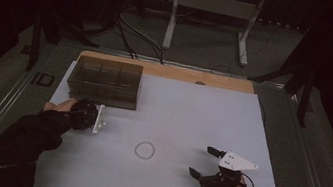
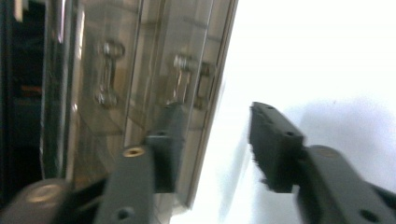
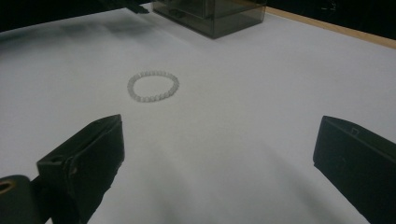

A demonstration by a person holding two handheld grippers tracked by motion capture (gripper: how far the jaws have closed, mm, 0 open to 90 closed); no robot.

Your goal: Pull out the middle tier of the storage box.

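Observation:
A smoky see-through box [image 1: 104, 81] with inner dividers stands at the back left of the white mat [image 1: 186, 117]. My left gripper [image 1: 92, 110] sits at the box's front edge. In the left gripper view it [image 2: 215, 140] is open, one jaw in front of the box wall [image 2: 116, 70] and the other over the mat, with neither pad pressing on anything. A pale bead bracelet [image 1: 145, 150] [image 3: 153, 86] lies flat near the mat's middle. At the front right my right gripper [image 1: 200, 160] [image 3: 219, 154] is wide open with nothing between its jaws, and points toward the bracelet.
A wooden table edge [image 1: 173, 72] runs behind the mat. Beyond it stand a metal frame [image 1: 211, 9] and floor cables [image 1: 133, 37]. Metal rails [image 1: 6, 98] border the table's sides. Small metal fittings [image 2: 107, 74] show through the box wall.

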